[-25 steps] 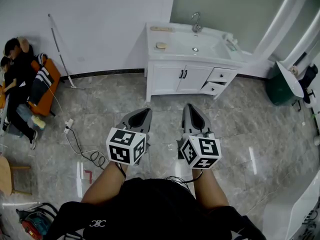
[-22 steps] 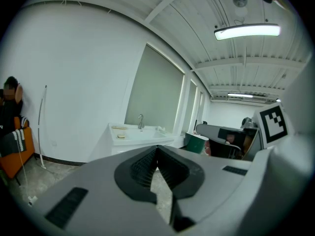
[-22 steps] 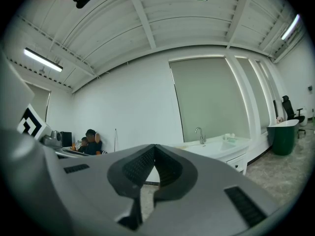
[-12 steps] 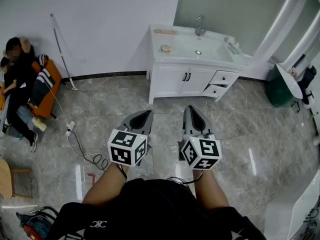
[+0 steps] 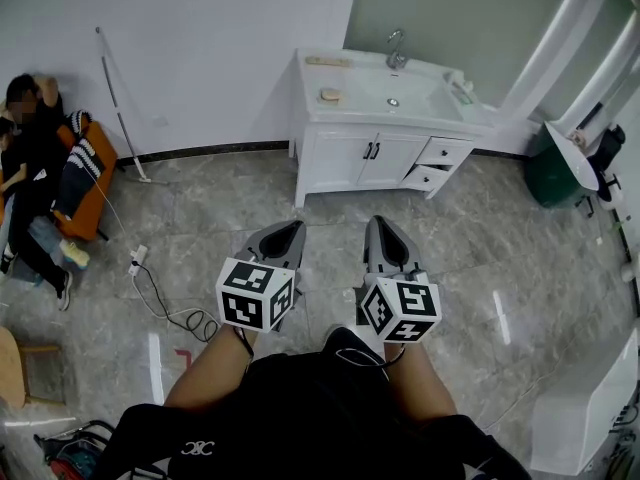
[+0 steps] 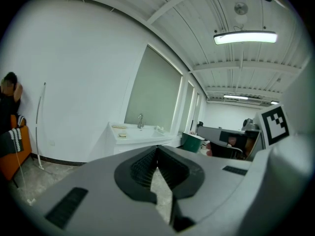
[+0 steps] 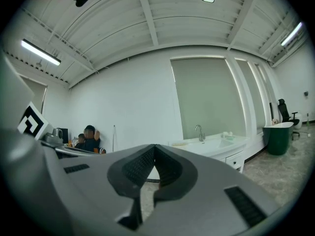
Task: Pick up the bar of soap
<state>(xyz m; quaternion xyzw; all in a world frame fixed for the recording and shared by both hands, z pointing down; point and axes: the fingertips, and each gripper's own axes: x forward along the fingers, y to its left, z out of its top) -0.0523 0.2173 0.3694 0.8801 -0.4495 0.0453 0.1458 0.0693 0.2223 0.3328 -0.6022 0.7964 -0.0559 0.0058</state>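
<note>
Two handheld grippers point level over a grey marbled floor [image 5: 220, 218], each topped by a marker cube. The fingers of the left gripper [image 5: 291, 227] are closed tip to tip with nothing between them, and the fingers of the right gripper [image 5: 382, 218] are likewise pressed together and empty. A black cable [image 5: 160, 296] snakes across the tiles to the left. Beyond the grippers and well apart from them stands a white vanity cabinet [image 5: 340, 160], one drawer [image 5: 428, 176] hanging open. The bar of soap [image 5: 328, 94] lies on the vanity's white tabletop [image 5: 308, 76], just left of the basin [image 5: 400, 93], with the chrome faucet [image 5: 397, 46] behind. Two people [image 5: 35, 138] sit against the far left wall.
</note>
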